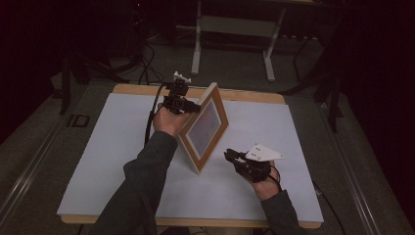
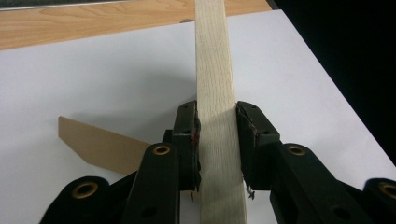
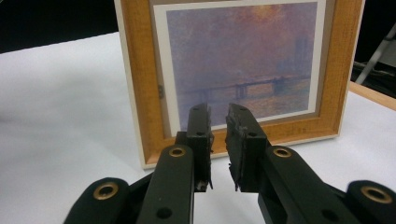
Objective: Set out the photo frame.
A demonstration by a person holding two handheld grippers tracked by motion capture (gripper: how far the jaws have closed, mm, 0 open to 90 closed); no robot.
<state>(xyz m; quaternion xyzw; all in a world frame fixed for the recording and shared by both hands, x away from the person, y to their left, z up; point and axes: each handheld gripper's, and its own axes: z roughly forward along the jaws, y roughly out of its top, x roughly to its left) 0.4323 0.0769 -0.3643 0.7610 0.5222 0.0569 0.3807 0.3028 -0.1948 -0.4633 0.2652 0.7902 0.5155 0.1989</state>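
A wooden picture frame [image 1: 205, 128] stands upright on the white tabletop [image 1: 98, 147], holding a hazy purple painting of a bridge [image 3: 238, 60]. My left gripper [image 1: 193, 105] reaches over the frame's top far corner. In the left gripper view its jaws [image 2: 217, 109] sit on both sides of the frame's pale wood edge [image 2: 215, 56], pads against it. The frame's brown back stand [image 2: 100, 147] pokes out to the left. My right gripper [image 1: 229, 155] hovers low in front of the frame's near corner, apart from it; its jaws [image 3: 218, 112] stand a narrow gap apart with nothing between them.
The white sheet covers a wooden table whose far edge [image 1: 142, 89] shows bare. Beyond it, on the dark floor, stand the metal legs of a rack [image 1: 232, 44] and some cables [image 1: 147, 68]. Open tabletop lies left and right of the frame.
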